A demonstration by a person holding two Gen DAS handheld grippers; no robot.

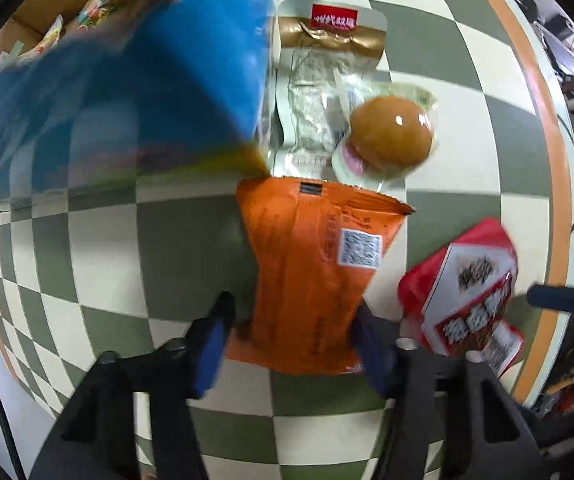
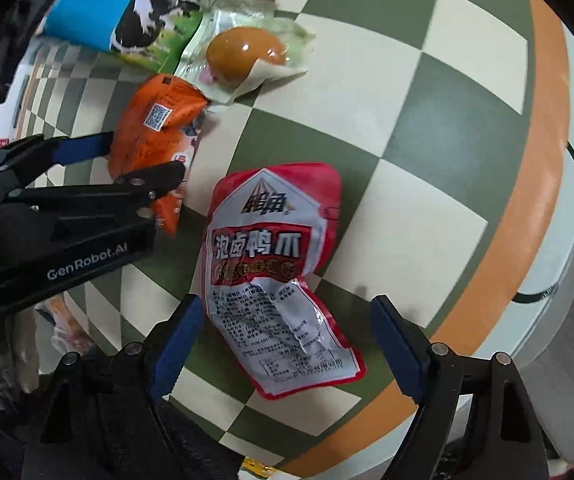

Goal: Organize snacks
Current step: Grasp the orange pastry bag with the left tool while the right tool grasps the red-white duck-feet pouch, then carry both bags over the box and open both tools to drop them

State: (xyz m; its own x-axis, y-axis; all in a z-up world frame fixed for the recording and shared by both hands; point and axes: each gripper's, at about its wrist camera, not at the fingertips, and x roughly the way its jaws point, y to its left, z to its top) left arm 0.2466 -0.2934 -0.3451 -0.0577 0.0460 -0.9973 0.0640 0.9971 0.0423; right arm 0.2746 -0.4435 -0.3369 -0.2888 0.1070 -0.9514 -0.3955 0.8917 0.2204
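Observation:
An orange snack packet (image 1: 307, 272) lies on the checkered table (image 1: 87, 240). My left gripper (image 1: 295, 312) points straight down over it, and its blue pads pinch the packet's lower half. Seen side-on in the right wrist view, the left gripper (image 2: 143, 156) grips the crumpled orange packet (image 2: 155, 128). A red packet with a white printed back (image 2: 271, 264) lies between the fingers of my right gripper (image 2: 287, 340), which stands open around its lower end. The red packet (image 1: 467, 292) also shows at the right of the left wrist view.
A blue milk bag with a cow picture (image 2: 127, 12), a vacuum-packed brown egg (image 2: 247, 56) and a clear packet with a red label (image 1: 327, 80) lie beyond the orange packet. A cardboard box (image 1: 27, 12) holding snacks stands at the far left. The table's orange rim (image 2: 527, 200) curves along the right.

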